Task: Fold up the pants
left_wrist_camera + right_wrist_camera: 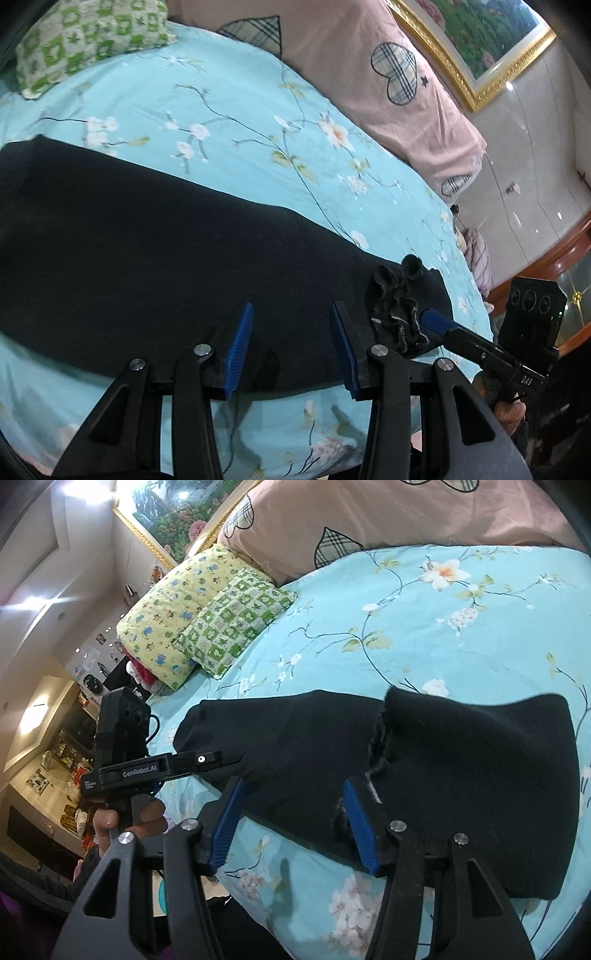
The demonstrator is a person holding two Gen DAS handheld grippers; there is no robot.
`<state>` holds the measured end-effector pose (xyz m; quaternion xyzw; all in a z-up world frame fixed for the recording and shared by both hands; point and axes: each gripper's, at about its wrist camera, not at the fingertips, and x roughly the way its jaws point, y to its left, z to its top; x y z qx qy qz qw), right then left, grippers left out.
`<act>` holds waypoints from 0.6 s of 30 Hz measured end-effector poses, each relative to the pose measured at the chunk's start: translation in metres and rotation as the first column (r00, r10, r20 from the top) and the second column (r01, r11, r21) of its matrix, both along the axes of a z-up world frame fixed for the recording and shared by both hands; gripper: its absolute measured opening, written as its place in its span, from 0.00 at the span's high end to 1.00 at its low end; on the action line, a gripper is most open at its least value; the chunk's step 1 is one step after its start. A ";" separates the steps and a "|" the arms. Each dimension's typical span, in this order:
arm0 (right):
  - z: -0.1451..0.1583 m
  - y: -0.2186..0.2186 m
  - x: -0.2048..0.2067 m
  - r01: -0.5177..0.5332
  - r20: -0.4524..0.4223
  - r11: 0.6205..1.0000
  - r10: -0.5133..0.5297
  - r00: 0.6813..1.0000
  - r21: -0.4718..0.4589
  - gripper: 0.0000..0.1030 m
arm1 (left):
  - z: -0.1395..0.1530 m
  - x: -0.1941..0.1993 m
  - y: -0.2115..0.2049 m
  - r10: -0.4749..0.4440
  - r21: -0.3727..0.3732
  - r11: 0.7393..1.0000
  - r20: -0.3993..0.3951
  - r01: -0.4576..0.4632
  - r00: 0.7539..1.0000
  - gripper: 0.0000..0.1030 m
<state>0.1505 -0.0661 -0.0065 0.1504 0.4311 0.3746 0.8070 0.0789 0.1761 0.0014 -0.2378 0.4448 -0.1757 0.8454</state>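
Black pants (122, 236) lie spread on the bed (229, 122), near its front edge, on a turquoise sheet printed with blossom branches. In the right wrist view the cloth (461, 775) shows as two overlapping layers, with a raw seam edge between them near the middle. At one end the fabric is bunched into a ruffled clump (399, 306).

Left tongs (291, 325) hang over the pants with their blue pads apart and nothing pressed between them. Right tongs (293, 801) also stand apart above the cloth; its right pad is close to the seam edge, but neither pad clamps the fabric. In the left wrist view the right tongs (439, 325) reach in from the right, one blue fingertip just beside the ruffled clump. A hand (129, 819) grips the handle of the left tongs (207, 760) at the bed's left side.

Farther back, a green checked pillow (236, 620) lies against a yellow one (173, 609), with a pink quilt (369, 74) bearing plaid hearts behind. A gold-framed picture (480, 40) hangs on the wall.
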 end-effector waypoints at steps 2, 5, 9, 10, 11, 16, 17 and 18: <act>0.003 0.005 0.002 -0.016 0.010 1.000 0.016 1.000 -0.005 0.45 | 0.001 -0.006 0.009 0.019 -0.003 1.000 0.002 -0.019 1.000 0.58; 0.006 0.015 0.006 -0.043 0.015 0.999 0.043 0.999 -0.006 0.45 | 0.002 -0.017 0.025 0.057 -0.004 0.998 0.002 -0.057 0.998 0.58; 0.009 0.033 0.011 -0.086 0.027 0.996 0.086 0.996 -0.021 0.45 | 0.001 -0.032 0.047 0.113 -0.009 0.994 -0.007 -0.113 0.994 0.58; 0.010 0.039 0.012 -0.102 0.031 0.994 0.102 0.994 -0.027 0.45 | 0.001 -0.035 0.051 0.124 -0.011 0.992 -0.008 -0.124 0.992 0.58; 0.011 0.044 0.014 -0.114 0.033 0.993 0.114 0.993 -0.030 0.45 | 0.001 -0.042 0.059 0.142 -0.011 0.990 -0.011 -0.142 0.990 0.58; 0.014 0.070 0.024 -0.177 0.041 0.983 0.179 0.983 -0.050 0.45 | 0.000 -0.063 0.082 0.193 -0.024 0.981 -0.018 -0.194 0.981 0.58; 0.015 0.076 0.026 -0.188 0.043 0.981 0.190 0.981 -0.052 0.45 | -0.001 -0.067 0.088 0.208 -0.025 0.978 -0.021 -0.209 0.978 0.58; 0.015 0.082 0.028 -0.197 0.046 0.979 0.200 0.979 -0.055 0.45 | -0.001 -0.069 0.092 0.220 -0.026 0.975 -0.023 -0.221 0.975 0.58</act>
